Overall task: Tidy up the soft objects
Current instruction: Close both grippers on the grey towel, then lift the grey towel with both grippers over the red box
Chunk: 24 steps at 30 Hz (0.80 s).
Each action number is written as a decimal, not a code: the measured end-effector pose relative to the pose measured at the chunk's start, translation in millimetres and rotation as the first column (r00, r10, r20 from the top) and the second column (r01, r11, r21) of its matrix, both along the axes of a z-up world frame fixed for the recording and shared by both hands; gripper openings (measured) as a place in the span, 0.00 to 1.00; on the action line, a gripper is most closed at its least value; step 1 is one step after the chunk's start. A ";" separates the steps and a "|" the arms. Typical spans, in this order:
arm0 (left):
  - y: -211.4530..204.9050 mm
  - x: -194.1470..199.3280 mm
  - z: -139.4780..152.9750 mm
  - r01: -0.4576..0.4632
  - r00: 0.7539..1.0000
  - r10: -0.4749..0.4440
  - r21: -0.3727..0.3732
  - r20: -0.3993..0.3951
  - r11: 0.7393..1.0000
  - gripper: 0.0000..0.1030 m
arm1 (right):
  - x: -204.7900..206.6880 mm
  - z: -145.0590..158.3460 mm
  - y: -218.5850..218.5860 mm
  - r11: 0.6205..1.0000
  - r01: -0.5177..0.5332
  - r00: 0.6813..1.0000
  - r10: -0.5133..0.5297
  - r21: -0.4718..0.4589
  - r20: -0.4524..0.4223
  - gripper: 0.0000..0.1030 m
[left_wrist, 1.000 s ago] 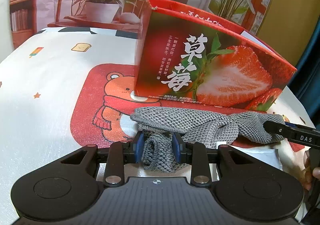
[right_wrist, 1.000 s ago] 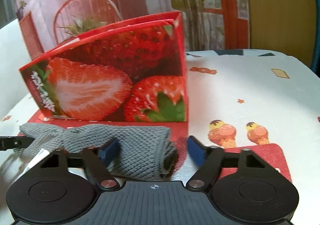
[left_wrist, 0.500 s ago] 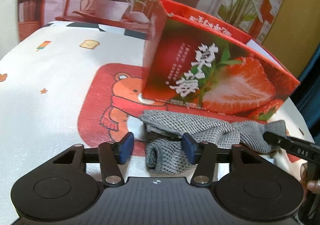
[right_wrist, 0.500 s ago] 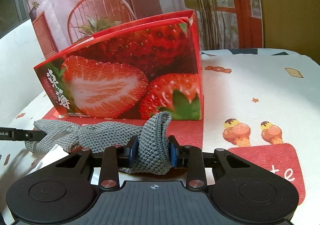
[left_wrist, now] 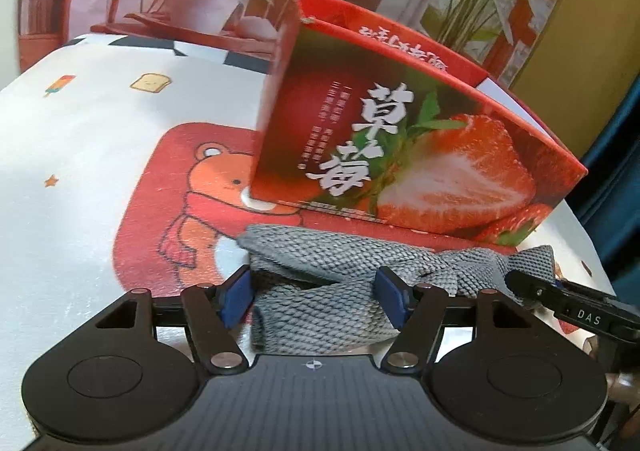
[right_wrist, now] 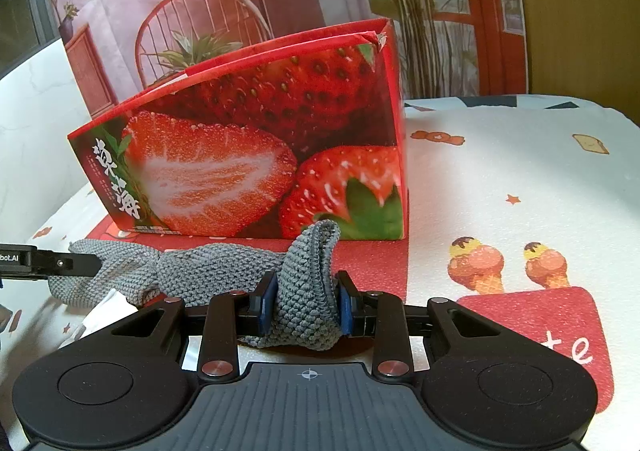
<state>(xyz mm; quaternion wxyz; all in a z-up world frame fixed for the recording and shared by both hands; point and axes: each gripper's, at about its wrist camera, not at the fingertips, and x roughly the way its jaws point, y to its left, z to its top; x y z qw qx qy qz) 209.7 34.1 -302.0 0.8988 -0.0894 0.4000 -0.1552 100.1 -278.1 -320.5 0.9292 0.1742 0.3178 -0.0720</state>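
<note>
One grey knitted cloth [right_wrist: 208, 271], stretched lengthwise along strawberry box [right_wrist: 256, 155]

Strawberry box [right_wrist: 256, 147] blocks ahead; tablecloth [right_wrist: 520, 179] rightward open.

My left gripper [left_wrist: 314, 301] angled downward, jaws opening, blue pads standing clear of the grey knit cloth [left_wrist: 344, 275] lying between them, my right gripper [right_wrist: 306, 305] angled downward, jaws clamped on a bunched fold of that cloth
</note>
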 end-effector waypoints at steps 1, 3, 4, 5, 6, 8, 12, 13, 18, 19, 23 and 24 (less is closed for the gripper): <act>-2.2 -0.8 0.2 0.007 1.000 -0.007 0.016 0.006 1.000 0.60 | 0.0 0.0 -0.1 1.000 0.000 1.000 0.000 0.001 0.000 0.28; -6.0 -0.7 -0.3 0.031 1.000 -0.031 0.033 0.007 0.999 0.40 | 0.2 0.1 -0.4 1.000 0.000 1.000 0.000 0.000 0.000 0.28; -6.6 0.0 -0.2 0.041 0.999 -0.041 0.030 0.004 0.999 0.31 | 0.3 0.1 -0.4 1.000 0.000 1.000 0.000 0.000 -0.001 0.28; -6.9 0.4 0.5 0.045 0.999 -0.046 0.025 0.006 0.999 0.28 | 0.5 0.1 -0.3 1.000 0.000 1.000 0.000 -0.001 -0.002 0.28; -8.1 -0.1 1.7 0.044 0.999 -0.044 0.030 0.014 0.999 0.22 | 1.1 0.3 0.6 1.000 -0.002 1.000 0.002 -0.007 -0.006 0.28; -10.4 0.4 6.2 0.050 0.998 -0.051 0.041 0.030 0.998 0.17 | 2.8 1.8 2.6 1.000 -0.005 1.000 0.005 -0.018 -0.014 0.26; -12.8 0.1 19.6 0.058 0.996 -0.062 0.049 0.070 0.997 0.14 | 3.7 6.3 4.2 1.000 -0.001 1.000 0.001 -0.011 -0.013 0.24; -13.2 0.0 23.6 0.060 0.995 -0.064 0.050 0.081 0.997 0.14 | 3.8 8.3 3.9 1.000 0.002 1.000 -0.003 -0.007 -0.008 0.24; -15.6 -2.7 42.5 0.058 0.989 -0.064 0.049 0.131 0.997 0.14 | 1.9 28.9 2.1 1.000 0.011 0.999 -0.010 -0.012 0.048 0.23; -15.9 -3.2 46.6 0.057 0.988 -0.062 0.046 0.139 0.997 0.14 | 1.4 33.5 2.1 1.000 0.010 0.998 -0.009 -0.016 0.059 0.23; -15.4 -7.5 65.5 0.058 0.982 -0.063 0.031 0.177 0.998 0.14 | -3.1 51.8 1.4 1.000 0.015 0.995 -0.012 -0.026 0.101 0.23; -15.8 -7.5 69.7 0.059 0.981 -0.064 0.029 0.186 0.998 0.14 | -4.1 56.7 1.0 0.999 0.017 0.994 -0.014 -0.028 0.112 0.23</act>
